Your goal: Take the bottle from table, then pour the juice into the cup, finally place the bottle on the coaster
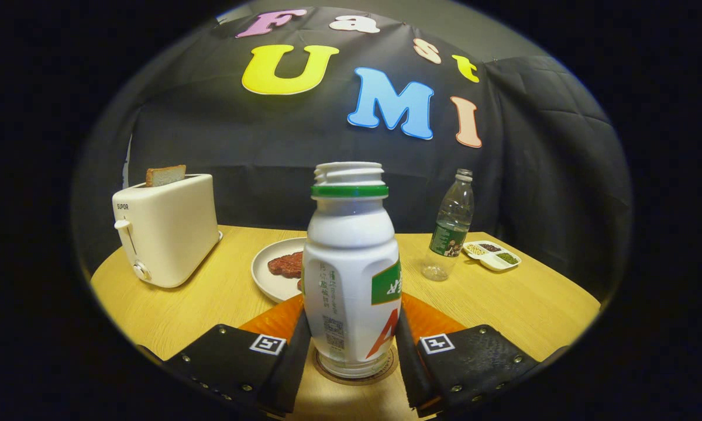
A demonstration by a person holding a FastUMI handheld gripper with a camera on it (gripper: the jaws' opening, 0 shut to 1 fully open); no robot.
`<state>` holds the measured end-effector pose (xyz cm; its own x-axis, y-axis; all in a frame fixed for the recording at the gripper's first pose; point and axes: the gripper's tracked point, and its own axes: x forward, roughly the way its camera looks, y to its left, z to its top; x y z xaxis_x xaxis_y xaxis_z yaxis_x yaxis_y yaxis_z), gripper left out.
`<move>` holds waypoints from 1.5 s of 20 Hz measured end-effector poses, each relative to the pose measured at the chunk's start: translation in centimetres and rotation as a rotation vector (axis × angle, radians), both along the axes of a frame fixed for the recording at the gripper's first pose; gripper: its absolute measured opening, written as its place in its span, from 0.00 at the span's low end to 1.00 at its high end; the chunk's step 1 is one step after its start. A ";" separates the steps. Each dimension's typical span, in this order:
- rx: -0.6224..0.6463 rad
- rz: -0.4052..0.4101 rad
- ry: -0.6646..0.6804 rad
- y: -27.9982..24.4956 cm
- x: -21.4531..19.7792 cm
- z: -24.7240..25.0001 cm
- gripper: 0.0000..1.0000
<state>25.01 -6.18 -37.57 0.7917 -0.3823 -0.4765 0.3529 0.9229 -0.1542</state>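
Note:
A white juice bottle [351, 263] with a green neck ring and no cap stands upright between my fingers. Its base rests on a round brown coaster [388, 363] on the wooden table [175, 316]. My gripper [351, 345] is shut on the bottle's lower body, and the black pads [295, 356] touch it on both sides. Right behind the bottle is an orange thing [275, 320], mostly hidden by the bottle and the fingers. I cannot tell from here whether it is the cup.
A white toaster [167, 231] with a bread slice stands at the back left. Behind the bottle is a white plate [266, 272] with dark red food. A clear plastic bottle [449, 228] and a small divided dish [492, 254] sit at the back right.

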 end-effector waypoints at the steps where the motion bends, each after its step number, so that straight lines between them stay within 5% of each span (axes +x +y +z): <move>1: 0.001 -0.002 -0.001 -0.1 -0.2 0.0 0.69; 5: -0.008 -0.006 0.000 -0.2 -0.4 0.1 0.73; 8: -0.004 -0.027 0.003 -0.4 -0.9 0.3 0.99; 15: 0.040 0.003 -0.059 0.6 -1.8 3.7 0.99; 30: 0.102 0.195 -0.268 2.5 -10.3 21.1 0.99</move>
<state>14.67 -3.72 -16.44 0.9473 -0.1728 -0.2698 0.1841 0.9828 0.0170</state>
